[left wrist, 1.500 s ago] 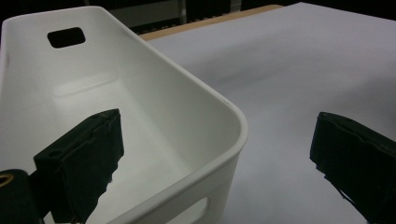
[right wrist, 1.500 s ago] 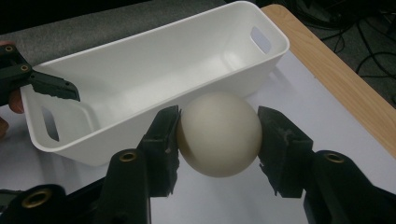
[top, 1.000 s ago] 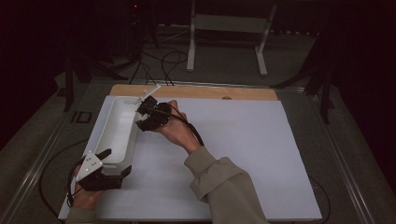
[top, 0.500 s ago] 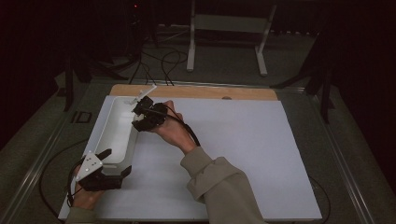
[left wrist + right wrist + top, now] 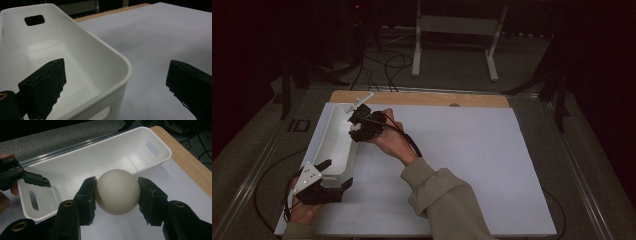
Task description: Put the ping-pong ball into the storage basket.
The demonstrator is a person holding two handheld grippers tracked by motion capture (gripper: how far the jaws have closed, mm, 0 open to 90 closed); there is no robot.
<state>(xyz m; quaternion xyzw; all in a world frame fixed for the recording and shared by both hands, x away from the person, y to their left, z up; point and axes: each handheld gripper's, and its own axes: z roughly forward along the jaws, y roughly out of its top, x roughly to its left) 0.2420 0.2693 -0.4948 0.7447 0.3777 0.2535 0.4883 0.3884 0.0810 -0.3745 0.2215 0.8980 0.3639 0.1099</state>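
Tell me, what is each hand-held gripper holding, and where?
The right hand-held gripper clamps a cream ball by its two sides, above the white bin. The left hand-held gripper holds nothing; its open jaws straddle the bin's corner.

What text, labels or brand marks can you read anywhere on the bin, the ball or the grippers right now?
None: there is no readable text in any view.
White bin: plain walls and handle cutouts, no label.
Cream ball, held in the right gripper: unmarked.
Left gripper, its jaws astride the bin's near corner: black pads, no lettering.
White table sheet: blank.
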